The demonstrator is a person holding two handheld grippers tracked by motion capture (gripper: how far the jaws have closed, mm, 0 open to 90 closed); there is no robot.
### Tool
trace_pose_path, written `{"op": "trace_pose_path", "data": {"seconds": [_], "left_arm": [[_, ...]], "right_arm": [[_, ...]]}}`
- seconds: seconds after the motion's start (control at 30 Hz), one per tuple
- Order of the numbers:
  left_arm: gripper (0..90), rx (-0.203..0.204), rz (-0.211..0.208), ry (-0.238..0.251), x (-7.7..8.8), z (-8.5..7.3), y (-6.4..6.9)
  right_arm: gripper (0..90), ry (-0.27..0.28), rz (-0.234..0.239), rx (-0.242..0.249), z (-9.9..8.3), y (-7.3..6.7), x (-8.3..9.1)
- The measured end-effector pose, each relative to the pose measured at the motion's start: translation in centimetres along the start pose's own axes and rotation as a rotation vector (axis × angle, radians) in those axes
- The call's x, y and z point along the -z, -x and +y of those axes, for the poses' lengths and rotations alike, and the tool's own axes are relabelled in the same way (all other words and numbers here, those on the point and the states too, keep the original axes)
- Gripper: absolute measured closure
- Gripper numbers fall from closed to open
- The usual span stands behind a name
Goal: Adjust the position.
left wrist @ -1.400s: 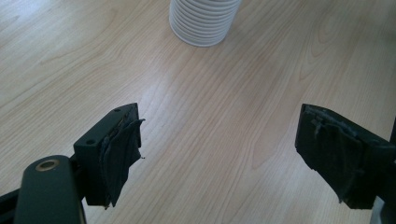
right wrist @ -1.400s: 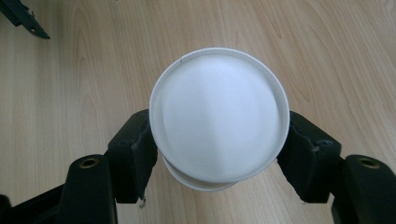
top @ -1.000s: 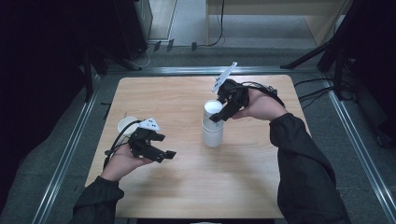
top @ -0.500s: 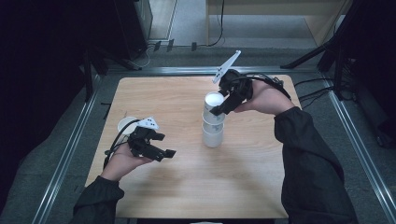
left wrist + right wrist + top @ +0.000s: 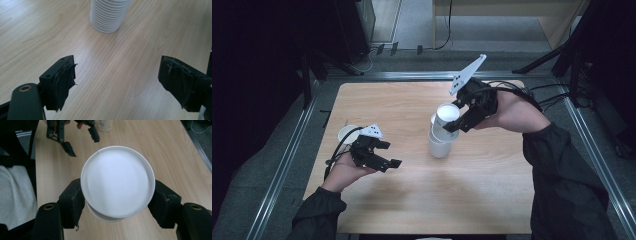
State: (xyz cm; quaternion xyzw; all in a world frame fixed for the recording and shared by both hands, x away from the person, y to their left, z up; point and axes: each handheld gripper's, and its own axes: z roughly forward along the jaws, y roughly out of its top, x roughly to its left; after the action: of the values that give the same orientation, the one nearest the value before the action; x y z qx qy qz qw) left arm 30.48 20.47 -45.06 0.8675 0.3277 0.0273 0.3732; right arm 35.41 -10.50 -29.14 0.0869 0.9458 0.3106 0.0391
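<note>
Above the stack (image 5: 440, 145), right claw (image 5: 455, 121) tilted, clamping white cup (image 5: 447, 116), left claw (image 5: 384, 155) level, agape, empty.

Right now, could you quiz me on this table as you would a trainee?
1. True or false: the right hand-held gripper is clamped on a white cup.
2. What lies between the jaws of the left hand-held gripper? A) a cup B) nothing C) a cable
3. Fill in: the gripped cup is tilted above the ___ on the wooden table.

Key: 1 true; 2 B; 3 stack of cups. A separate cup stands behind the left hand.
</note>
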Motion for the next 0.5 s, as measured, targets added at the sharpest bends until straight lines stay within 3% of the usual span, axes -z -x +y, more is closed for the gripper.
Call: {"op": "trace_pose_path", "data": {"seconds": [0.3,0.5], "left_arm": [[14.4,-0.036,-0.017,-0.006,-0.6,0.6,0.4],[14.4,-0.047,-0.038,-0.002,-1.0,1.0,0.6]], "right_arm": [[34.9,0.016,0.064,-0.017,-2.8,-1.8,-2.0],[35.0,0.040,0.076,-0.041,-5.0,-2.4,-4.0]]}}
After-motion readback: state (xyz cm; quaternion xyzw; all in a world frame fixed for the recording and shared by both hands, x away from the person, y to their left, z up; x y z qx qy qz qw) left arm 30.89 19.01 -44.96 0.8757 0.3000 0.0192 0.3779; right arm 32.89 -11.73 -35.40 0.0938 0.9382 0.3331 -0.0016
